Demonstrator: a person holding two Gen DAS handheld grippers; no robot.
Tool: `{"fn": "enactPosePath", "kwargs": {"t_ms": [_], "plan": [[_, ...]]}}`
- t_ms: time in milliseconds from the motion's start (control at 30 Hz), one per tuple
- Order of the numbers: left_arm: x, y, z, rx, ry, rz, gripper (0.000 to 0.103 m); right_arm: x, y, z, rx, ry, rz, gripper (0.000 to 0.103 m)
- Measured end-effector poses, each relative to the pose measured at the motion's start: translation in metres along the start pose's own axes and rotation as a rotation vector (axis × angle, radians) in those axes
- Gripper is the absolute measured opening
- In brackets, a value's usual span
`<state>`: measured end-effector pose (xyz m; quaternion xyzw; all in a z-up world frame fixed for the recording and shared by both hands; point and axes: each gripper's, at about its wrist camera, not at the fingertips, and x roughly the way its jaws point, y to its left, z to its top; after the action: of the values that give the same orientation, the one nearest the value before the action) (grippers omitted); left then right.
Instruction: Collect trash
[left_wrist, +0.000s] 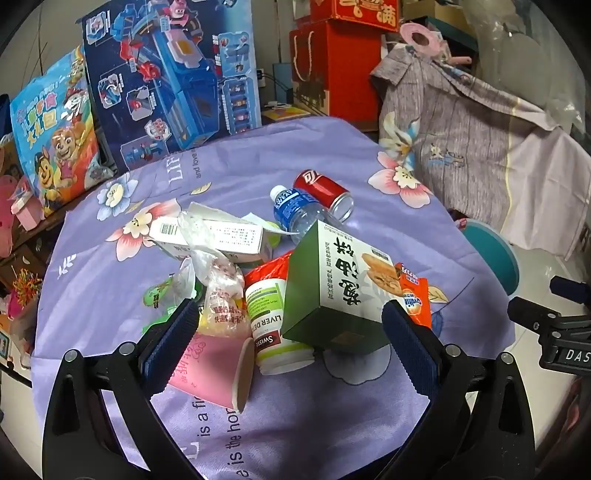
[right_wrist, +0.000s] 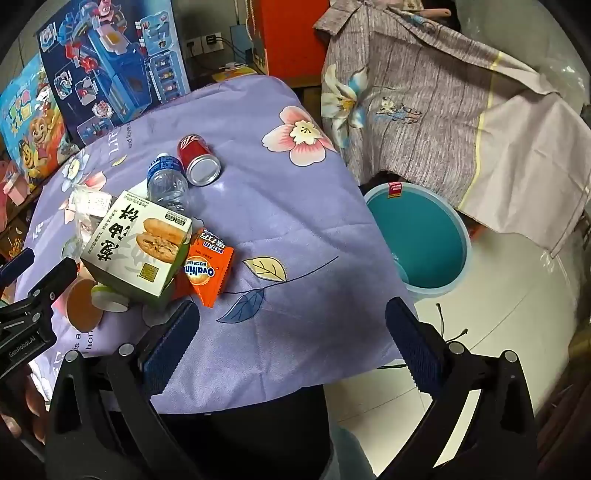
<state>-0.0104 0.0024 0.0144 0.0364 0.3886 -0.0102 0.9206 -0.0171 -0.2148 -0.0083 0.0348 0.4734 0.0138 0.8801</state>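
Note:
A heap of trash lies on the purple flowered cloth (left_wrist: 317, 413): a green and white snack box (left_wrist: 340, 284), a white pill bottle (left_wrist: 273, 325), a pink paper cup (left_wrist: 214, 369) on its side, a crumpled plastic bag (left_wrist: 218, 280), a white carton (left_wrist: 214, 236), a water bottle (left_wrist: 299, 214), a red can (left_wrist: 325, 192) and an orange Ovaltine sachet (left_wrist: 415, 299). My left gripper (left_wrist: 291, 347) hangs open just above the cup, bottle and box, holding nothing. My right gripper (right_wrist: 291, 347) is open over bare cloth near the table's front edge, right of the snack box (right_wrist: 140, 243) and sachet (right_wrist: 207, 269).
A teal bucket (right_wrist: 424, 243) stands on the white floor right of the table. A grey flowered cloth (right_wrist: 443, 110) drapes over furniture behind it. Toy boxes (left_wrist: 166, 81) and red cartons (left_wrist: 340, 66) line the back. The left gripper's body (right_wrist: 29, 317) shows at the right view's left edge.

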Motion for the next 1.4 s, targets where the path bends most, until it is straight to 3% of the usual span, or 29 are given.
{"fn": "enactPosePath", "kwargs": {"t_ms": [1400], "plan": [[0.009,0.012,-0.004,0.002,0.018,0.014,0.099,0.013,0.006,-0.006,-0.014,0.031,0.002,0.097]]}}
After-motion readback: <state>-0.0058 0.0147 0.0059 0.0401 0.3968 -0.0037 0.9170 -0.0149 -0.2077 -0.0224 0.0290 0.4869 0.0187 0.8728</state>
